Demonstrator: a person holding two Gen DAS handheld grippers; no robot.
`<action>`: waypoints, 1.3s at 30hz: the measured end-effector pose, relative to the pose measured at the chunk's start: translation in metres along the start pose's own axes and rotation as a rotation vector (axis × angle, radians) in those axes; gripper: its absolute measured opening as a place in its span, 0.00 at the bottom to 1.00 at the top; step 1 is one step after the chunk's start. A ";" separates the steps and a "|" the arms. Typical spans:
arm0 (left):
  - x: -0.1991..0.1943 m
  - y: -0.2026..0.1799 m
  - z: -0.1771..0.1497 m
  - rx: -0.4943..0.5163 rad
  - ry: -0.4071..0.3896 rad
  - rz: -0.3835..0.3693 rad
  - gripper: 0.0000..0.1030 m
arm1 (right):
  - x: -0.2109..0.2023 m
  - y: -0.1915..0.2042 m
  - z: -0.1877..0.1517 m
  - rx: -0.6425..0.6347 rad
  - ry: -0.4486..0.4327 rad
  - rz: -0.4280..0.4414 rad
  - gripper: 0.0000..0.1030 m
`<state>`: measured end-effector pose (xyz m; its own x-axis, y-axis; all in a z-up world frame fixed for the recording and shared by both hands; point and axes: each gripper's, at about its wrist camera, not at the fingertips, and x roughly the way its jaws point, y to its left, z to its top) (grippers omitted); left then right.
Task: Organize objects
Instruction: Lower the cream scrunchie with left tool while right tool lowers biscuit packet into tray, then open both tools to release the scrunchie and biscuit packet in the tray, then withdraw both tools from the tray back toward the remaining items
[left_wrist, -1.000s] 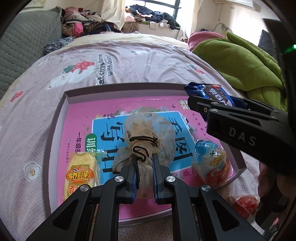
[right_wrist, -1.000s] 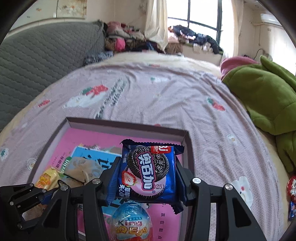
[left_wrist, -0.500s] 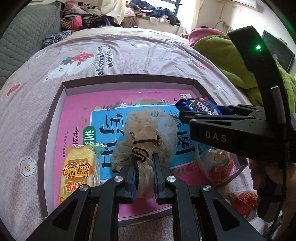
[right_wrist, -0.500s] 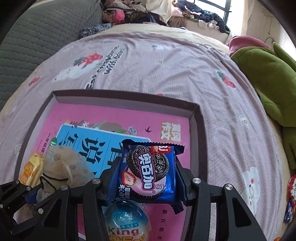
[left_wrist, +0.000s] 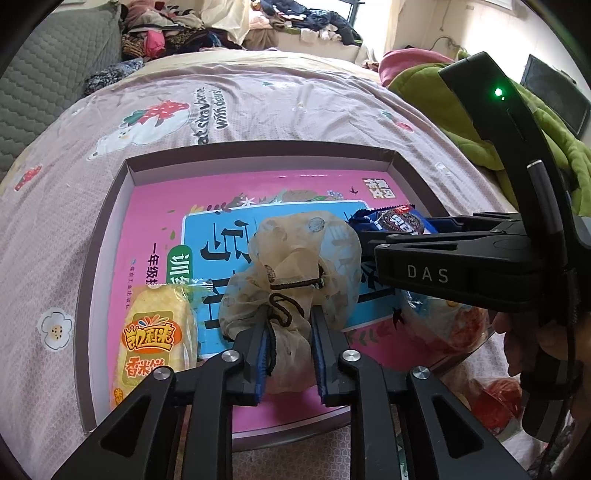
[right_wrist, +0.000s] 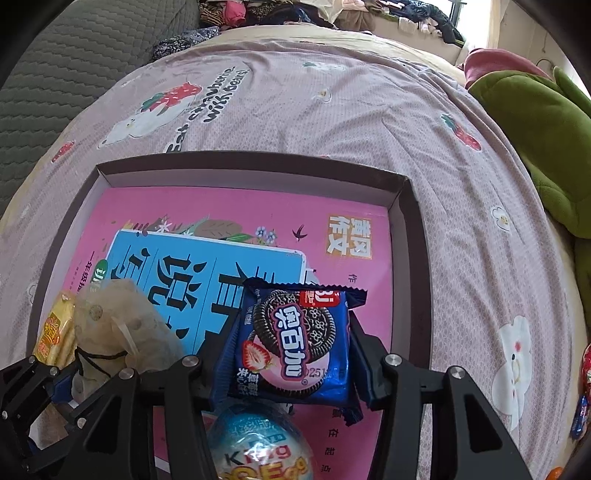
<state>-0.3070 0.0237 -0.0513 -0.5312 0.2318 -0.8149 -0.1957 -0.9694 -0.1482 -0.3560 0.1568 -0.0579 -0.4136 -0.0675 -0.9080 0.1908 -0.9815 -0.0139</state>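
A shallow grey box (left_wrist: 122, 192) (right_wrist: 417, 236) lies on the bed with a pink and blue book (left_wrist: 229, 199) (right_wrist: 236, 218) in it. My left gripper (left_wrist: 288, 328) is shut on a beige mesh pouch (left_wrist: 299, 258) tied with a dark cord, over the book; the pouch also shows in the right wrist view (right_wrist: 122, 325). My right gripper (right_wrist: 291, 347) is shut on a blue Oreo packet (right_wrist: 295, 339) (left_wrist: 395, 221), held above the box's right part. A yellow snack pack (left_wrist: 155, 332) (right_wrist: 51, 332) and a wrapped chocolate egg (right_wrist: 258, 446) (left_wrist: 443, 321) lie in the box.
The bed has a pink patterned sheet (left_wrist: 258, 110) (right_wrist: 369, 103). A green blanket (left_wrist: 443, 96) (right_wrist: 535, 122) lies at the right. A grey quilted headboard (right_wrist: 74, 55) is at the left. Red and blue wrapped snacks (left_wrist: 495, 402) (right_wrist: 587, 369) lie outside the box at the right.
Both grippers have tipped down and moved forward over the box. The Oreo packet has come lower and further left, beside the pouch. Both grips are unchanged.
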 end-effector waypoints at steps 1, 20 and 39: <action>0.000 0.000 0.000 0.000 0.000 0.003 0.24 | -0.001 0.000 0.000 -0.001 -0.001 -0.005 0.52; -0.021 -0.003 0.002 -0.014 -0.036 -0.038 0.48 | -0.050 -0.011 -0.008 0.066 -0.097 0.040 0.54; -0.061 0.000 0.001 -0.023 -0.117 0.027 0.65 | -0.104 -0.010 -0.027 0.091 -0.192 0.058 0.55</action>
<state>-0.2750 0.0101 -0.0011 -0.6288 0.2118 -0.7482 -0.1613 -0.9768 -0.1409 -0.2905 0.1782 0.0256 -0.5675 -0.1489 -0.8098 0.1421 -0.9865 0.0818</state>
